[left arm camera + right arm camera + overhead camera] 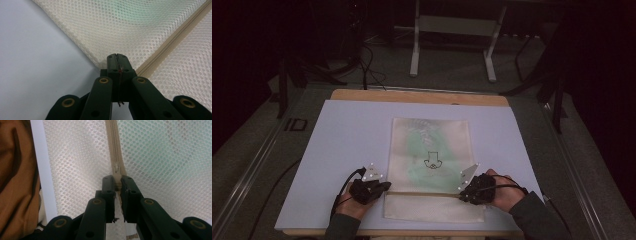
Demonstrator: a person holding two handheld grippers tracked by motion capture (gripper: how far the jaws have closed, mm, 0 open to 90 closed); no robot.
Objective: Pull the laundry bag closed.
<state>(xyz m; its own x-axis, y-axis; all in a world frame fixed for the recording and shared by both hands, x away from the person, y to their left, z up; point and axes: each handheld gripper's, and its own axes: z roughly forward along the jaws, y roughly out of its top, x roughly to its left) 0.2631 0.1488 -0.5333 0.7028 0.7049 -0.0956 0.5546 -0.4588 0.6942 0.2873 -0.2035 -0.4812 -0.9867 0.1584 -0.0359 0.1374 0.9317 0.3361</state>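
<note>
Pinching the mesh zipper pouch (430, 165) at both ends of its zipper (422, 193), near the front edge of the white table mat (347, 145). Left gripper (116, 58) is pressed together on the pouch's corner edge. Right gripper (118, 182) clamps the zipper tape just behind the slider (116, 167). Best practice, likely: left anchors, tape kept taut, right draws straight along the teeth. Inside the pouch: something pale green, identity unclear.

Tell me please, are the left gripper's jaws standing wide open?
No, the left gripper has its jaws pressed together at the mesh bag's corner.
</note>
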